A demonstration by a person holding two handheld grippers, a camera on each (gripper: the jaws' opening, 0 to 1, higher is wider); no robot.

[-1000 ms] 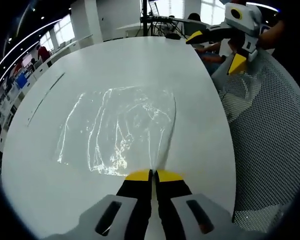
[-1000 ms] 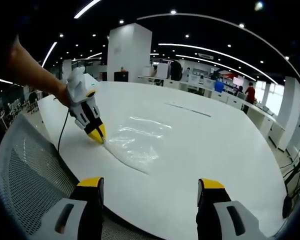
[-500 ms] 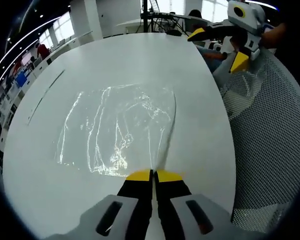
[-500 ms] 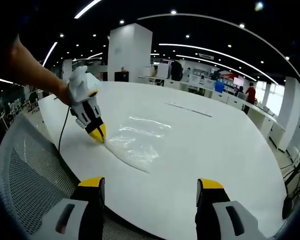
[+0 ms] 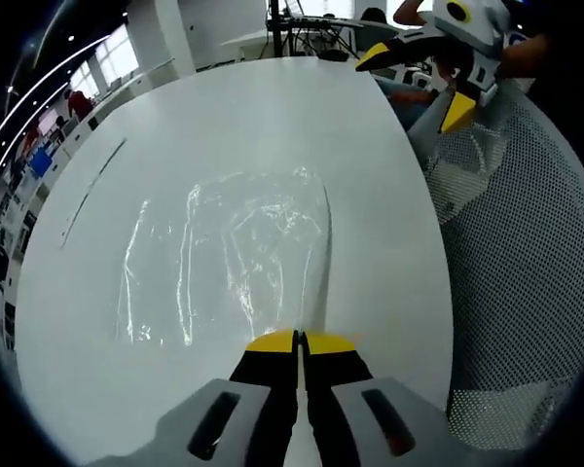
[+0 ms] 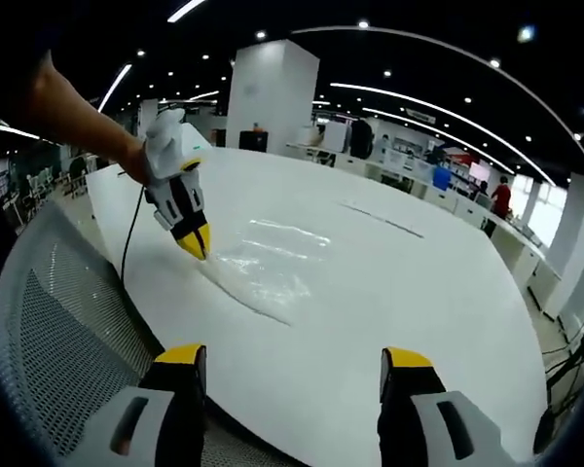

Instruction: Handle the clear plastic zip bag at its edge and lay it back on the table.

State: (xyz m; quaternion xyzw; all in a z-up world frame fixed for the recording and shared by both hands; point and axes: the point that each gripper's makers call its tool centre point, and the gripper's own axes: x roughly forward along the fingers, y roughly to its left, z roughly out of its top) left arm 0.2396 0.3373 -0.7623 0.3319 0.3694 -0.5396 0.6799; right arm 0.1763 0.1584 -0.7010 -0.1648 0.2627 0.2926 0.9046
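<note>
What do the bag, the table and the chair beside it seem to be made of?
Zip bag: thin clear plastic film, glossy; it shows bright creases and the table through it.
Table: smooth white top with a matt sheen, probably laminate; the look leaves it open.
Chair: pale mesh, evenly perforated; probably fabric or plastic.

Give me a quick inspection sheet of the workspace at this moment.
Surface: white table, mostly bare; a dark line marks its far part.
Job's things: clear zip bag lies crumpled on the table, near edge pinched.
Clutter: nothing seen.
Grippers: left gripper shut on the bag's edge; right gripper open, off the table's edge.
Cables: black cable hangs from the left gripper.
Surroundings: white mesh chair beside the table; open office with desks, ceiling lights and people beyond.
</note>
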